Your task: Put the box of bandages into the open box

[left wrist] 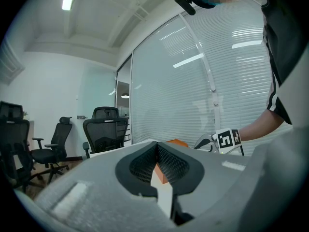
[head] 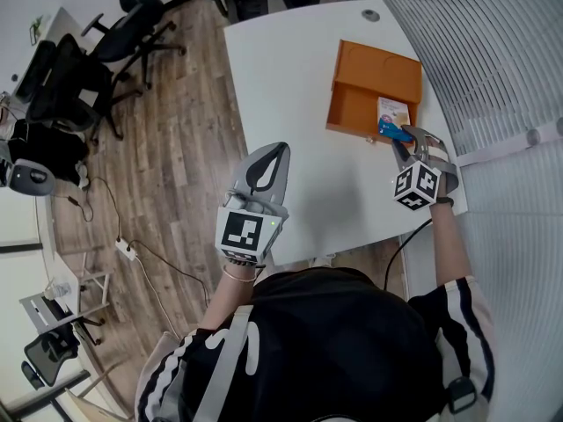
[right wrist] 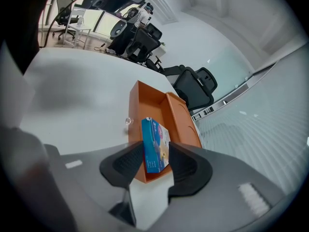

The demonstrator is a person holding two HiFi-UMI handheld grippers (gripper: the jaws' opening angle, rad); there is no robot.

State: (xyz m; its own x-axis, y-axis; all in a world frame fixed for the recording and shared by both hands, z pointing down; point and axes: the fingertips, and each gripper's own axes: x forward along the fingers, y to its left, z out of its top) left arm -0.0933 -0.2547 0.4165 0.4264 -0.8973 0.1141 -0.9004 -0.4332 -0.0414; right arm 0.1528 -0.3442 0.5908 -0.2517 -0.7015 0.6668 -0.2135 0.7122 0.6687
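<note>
While bandage box (right wrist: 155, 146) stands between parted right tongs (right wrist: 157, 151) | inside orange box (right wrist: 181, 122)

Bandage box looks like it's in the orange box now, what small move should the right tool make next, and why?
Probably draw the right tool straight back and up, away from the bandage box. The bandage box stands tilted inside the orange box, and the tool's pads look spread with it loose between them, so there seems nothing left to hold.
</note>
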